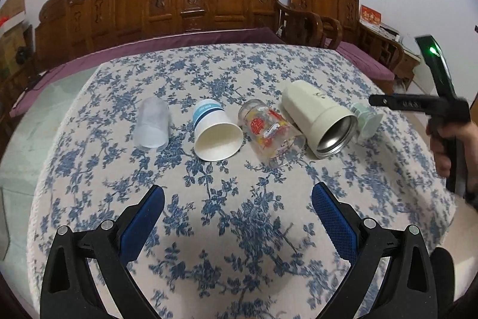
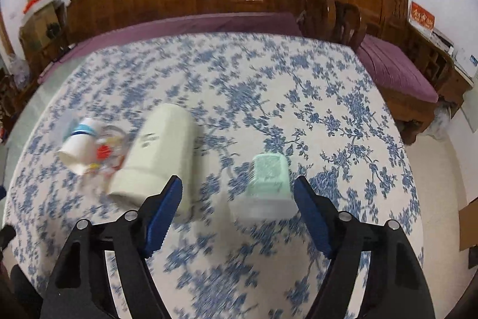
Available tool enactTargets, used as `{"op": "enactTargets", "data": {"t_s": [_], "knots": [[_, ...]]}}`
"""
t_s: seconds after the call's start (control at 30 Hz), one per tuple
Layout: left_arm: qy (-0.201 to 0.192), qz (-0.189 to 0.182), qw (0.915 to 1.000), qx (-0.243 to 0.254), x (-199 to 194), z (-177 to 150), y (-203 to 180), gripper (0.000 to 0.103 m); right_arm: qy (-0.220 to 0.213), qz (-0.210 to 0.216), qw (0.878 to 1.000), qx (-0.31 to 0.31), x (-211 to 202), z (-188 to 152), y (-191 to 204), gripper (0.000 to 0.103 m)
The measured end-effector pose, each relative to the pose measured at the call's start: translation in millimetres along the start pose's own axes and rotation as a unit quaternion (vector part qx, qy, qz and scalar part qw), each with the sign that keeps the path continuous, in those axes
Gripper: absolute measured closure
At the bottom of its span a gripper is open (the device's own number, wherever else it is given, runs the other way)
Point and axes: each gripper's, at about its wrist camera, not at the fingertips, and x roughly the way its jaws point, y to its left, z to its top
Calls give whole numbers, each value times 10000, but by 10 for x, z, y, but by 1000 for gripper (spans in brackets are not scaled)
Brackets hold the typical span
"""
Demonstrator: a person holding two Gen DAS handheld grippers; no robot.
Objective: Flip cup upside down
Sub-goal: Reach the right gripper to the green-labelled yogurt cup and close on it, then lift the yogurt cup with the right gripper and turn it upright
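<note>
5 cups lie on their sides in a row across the middle of the table: frosted cup, paper cup, printed glass, cream tumbler, green cup. Your right gripper is spread wide, the green cup just ahead between its fingers, untouched. Your left gripper is released too, holding nothing, near the table's front edge.

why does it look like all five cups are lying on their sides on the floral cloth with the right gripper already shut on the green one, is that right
Not quite: the right gripper is open, its fingers apart on either side of the green cup without touching it, as the right wrist view shows. The rest holds: all five cups lie on their sides on the floral cloth.
</note>
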Motion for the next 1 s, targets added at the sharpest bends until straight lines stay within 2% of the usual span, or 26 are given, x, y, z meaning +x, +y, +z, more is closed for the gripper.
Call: {"op": "enactTargets", "data": {"t_s": [0.17, 0.37, 0.5, 0.77, 1.0], "knots": [[157, -21, 9998, -97, 237, -54, 19, 8, 447, -159, 9989, -1, 409, 170, -120, 30], [259, -77, 9995, -134, 339, -117, -2, 8, 1083, -319, 9936, -30, 817, 235, -222, 38], [274, -115, 9995, -118, 320, -154, -33, 8, 1449, -153, 9893, 44, 967, 203, -298, 53], [188, -145, 9996, -168, 54, -191, -54, 8, 1228, 104, 9923, 99, 595, 91, -258, 54], [83, -97, 9997, -212, -201, -261, -30, 8, 966, 538, 9938, -67, 38, -278, 72, 53]]}}
